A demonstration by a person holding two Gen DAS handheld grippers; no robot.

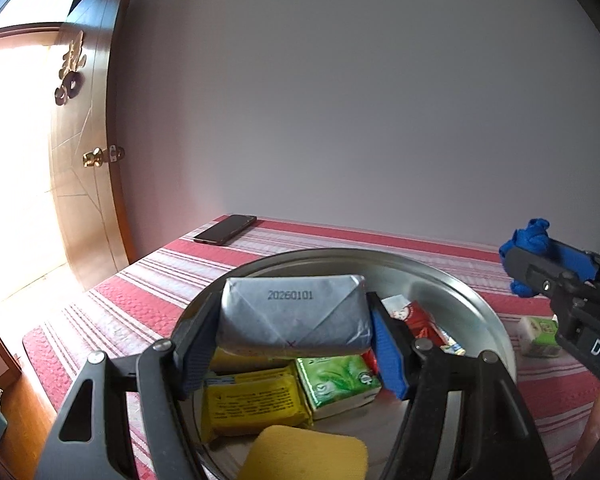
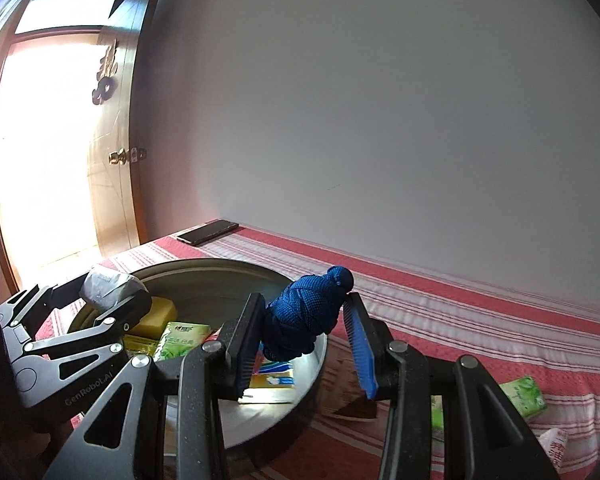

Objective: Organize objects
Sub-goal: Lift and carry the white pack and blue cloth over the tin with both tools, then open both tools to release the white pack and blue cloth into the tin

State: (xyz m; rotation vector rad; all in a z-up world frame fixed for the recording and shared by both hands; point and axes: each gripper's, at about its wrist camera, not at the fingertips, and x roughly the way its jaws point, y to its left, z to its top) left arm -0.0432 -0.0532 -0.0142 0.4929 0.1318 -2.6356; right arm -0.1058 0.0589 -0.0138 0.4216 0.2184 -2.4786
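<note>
A: Left gripper [image 1: 294, 344]: jaws closed on the grey foil-wrapped block [image 1: 294, 318], held by its short ends, date stamp up. Carried above the round metal basin [image 1: 452, 276], presumably for release among the items already inside.

B: Right gripper [image 2: 304, 344]: jaws partly open, gripping the knotted blue cord bundle [image 2: 306, 316] near its lower half. Held over the basin's near rim, likely queued for the same drop.

A: Basin contents, left wrist view: yellow packet [image 1: 256, 402], green tissue pack [image 1: 338, 384], yellow sponge [image 1: 304, 454], red-and-white packet [image 1: 418, 318].

B: Shown only in the right wrist view: a second green tissue pack [image 2: 526, 394] on the striped tabletop [image 2: 480, 320], outside the basin, not yet collected. Also a flat blue-and-yellow packet [image 2: 274, 384] on the basin floor.

A: Phone [image 1: 225, 229] at the far tabletop edge, well apart from the basin.
</note>
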